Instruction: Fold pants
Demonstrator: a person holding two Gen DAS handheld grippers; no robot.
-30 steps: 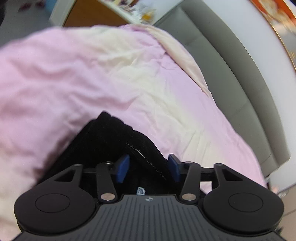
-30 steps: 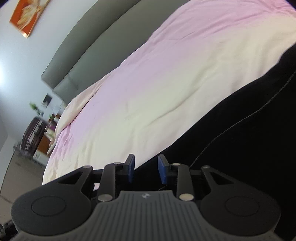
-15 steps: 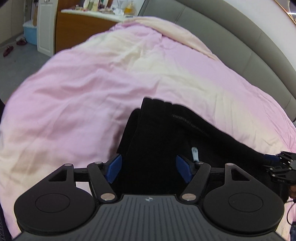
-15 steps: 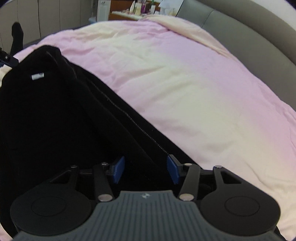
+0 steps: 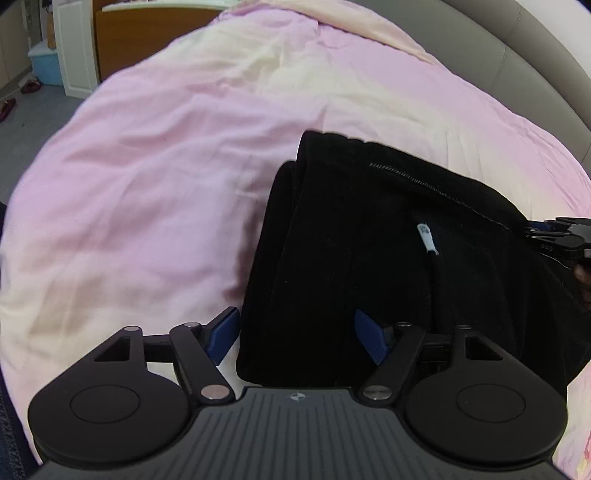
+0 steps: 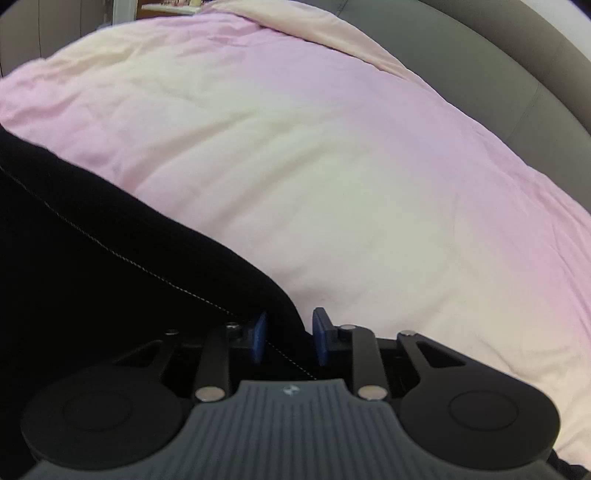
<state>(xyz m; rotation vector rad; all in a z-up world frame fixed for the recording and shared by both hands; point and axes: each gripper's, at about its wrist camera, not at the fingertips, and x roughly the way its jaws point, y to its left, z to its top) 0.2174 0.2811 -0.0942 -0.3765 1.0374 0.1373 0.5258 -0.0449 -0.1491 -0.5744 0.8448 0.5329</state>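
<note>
The black pants [image 5: 369,240] lie folded on the pink bed cover [image 5: 166,166], with a white stitched seam and a small white label showing. My left gripper [image 5: 295,336] is open, its blue pads wide apart on either side of the near left edge of the pants. In the right wrist view my right gripper [image 6: 289,339] has its blue pads close together on the pants' edge [image 6: 110,258] near the seam. The right gripper also shows at the right edge of the left wrist view [image 5: 561,236], at the pants' far right corner.
A grey padded headboard [image 5: 535,74] curves along the right side of the bed. A wooden cabinet [image 5: 147,33], a white cabinet door and a blue bin [image 5: 44,66] stand beyond the bed's far left. Grey floor lies to the left.
The left gripper's jaws have opened wider and let go of the pants, which now lie lower and flatter. The right gripper's jaws have narrowed onto the pants' edge.
</note>
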